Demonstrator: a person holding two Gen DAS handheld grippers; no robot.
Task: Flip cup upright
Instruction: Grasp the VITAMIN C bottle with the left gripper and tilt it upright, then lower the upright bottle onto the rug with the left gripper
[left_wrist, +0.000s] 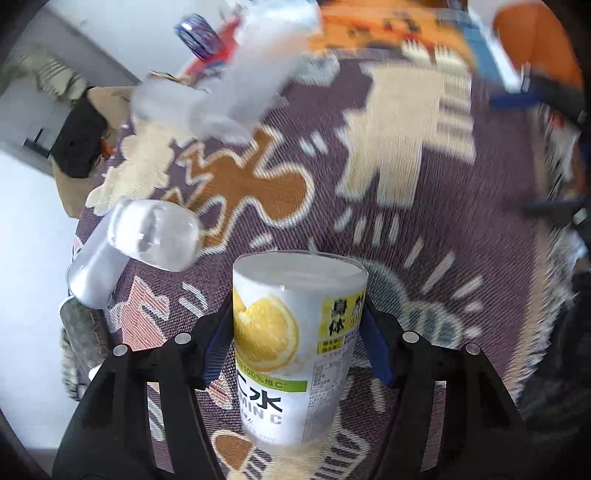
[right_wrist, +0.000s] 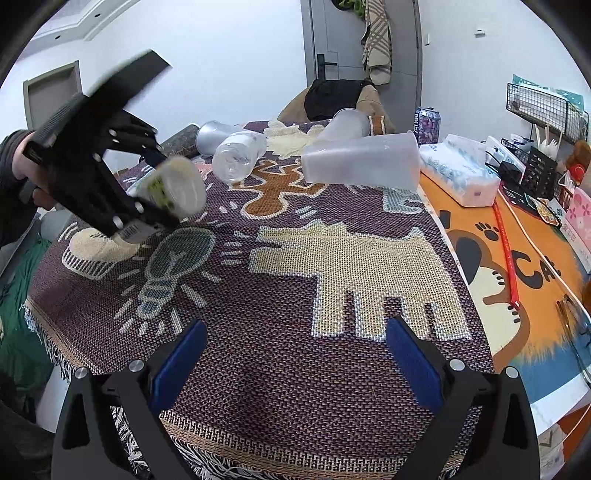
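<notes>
The left tongs (left_wrist: 299, 343) are clamping the lemon-label cup (left_wrist: 295, 347) sideways, tilted above the blanket (right_wrist: 280, 295). The right tongs (right_wrist: 295, 362) are hanging wide open, holding nothing.

A white cup (left_wrist: 295, 347) printed with a yellow lemon slice, a green band and black characters sits between blue pads (left_wrist: 375, 349) on the black left gripper (left_wrist: 297, 347). Beneath it spreads a purple woven blanket (right_wrist: 280, 369) patterned with a cream dog, an orange figure and a grey-green light bulb. At far right lies an orange mat (right_wrist: 532, 280) with black paw prints, beside a white tissue pack (right_wrist: 461, 173) with blue print.
</notes>
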